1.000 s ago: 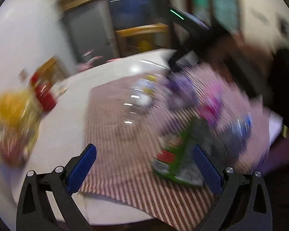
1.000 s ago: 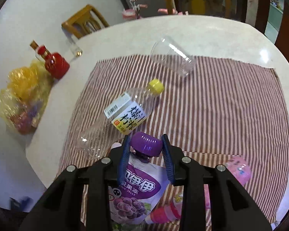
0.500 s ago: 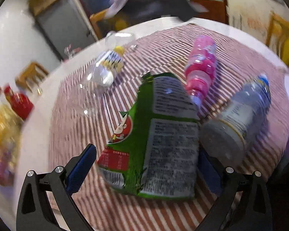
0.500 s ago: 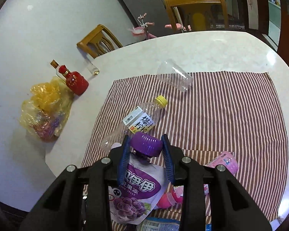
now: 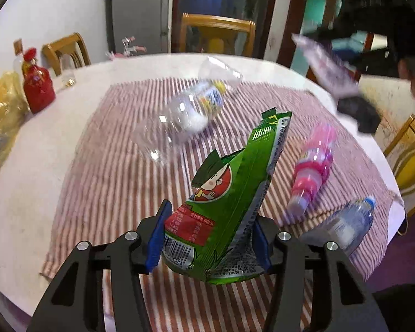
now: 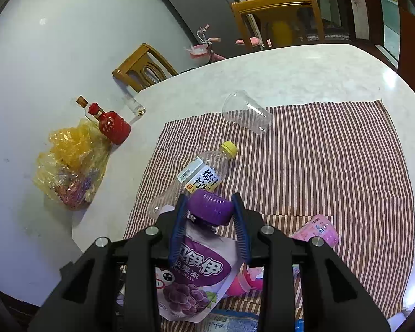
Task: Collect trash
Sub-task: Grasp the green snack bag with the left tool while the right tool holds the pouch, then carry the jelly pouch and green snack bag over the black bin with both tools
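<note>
Nearest, the green snack bag (image 5: 229,202) is clamped upright between the blue pads of the left gripper (image 5: 210,238), whose jaws are closing on it above the striped cloth (image 5: 110,182). The purple-capped jelly pouch (image 6: 199,262) is gripped at its cap by the right gripper (image 6: 210,221) (the pouch hangs below the pads). Further off on the cloth are seen a pink bottle (image 5: 312,171) to the right, a clear labelled bottle (image 6: 204,174), then a toppled clear cup (image 6: 246,113). A red bottle (image 6: 113,124) stands far left on the table (image 6: 304,72).
</note>
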A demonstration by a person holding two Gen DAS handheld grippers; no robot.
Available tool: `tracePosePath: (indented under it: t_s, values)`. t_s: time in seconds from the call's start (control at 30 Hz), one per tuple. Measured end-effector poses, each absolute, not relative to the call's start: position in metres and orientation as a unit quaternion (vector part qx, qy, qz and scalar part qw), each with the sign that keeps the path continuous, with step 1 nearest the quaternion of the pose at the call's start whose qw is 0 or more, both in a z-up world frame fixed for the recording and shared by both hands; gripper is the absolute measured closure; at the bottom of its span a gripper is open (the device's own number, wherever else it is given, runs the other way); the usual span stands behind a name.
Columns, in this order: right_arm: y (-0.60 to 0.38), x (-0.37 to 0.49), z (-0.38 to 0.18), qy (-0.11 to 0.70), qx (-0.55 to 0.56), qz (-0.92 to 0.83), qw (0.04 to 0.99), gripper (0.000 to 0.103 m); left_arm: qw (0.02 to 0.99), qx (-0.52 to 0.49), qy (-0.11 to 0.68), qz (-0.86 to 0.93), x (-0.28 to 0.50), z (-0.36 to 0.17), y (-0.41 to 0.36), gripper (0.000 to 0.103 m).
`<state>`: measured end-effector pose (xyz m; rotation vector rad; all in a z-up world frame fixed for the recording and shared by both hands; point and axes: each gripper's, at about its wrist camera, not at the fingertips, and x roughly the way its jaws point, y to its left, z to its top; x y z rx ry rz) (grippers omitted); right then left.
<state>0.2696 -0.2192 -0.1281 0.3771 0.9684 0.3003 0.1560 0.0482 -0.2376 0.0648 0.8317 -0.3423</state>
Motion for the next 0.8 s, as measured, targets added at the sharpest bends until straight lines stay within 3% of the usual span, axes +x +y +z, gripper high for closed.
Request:
tracePosePath:
  t_s: [0.43, 0.8]
  values:
    - [-0.289, 0.225, -0.1, 0.391, 0.219, 0.086, 0.89, 0.07, 0.937, 0.07, 0.29, -0.184, 0.131, -0.138, 0.002, 0.051]
    - [-0.43, 0.115, -0.073, 0.295, 0.275, -0.046, 0.914, 0.07, 0.916, 0.105, 0.205, -0.329, 0.114, -0.078, -0.14, 0.05]
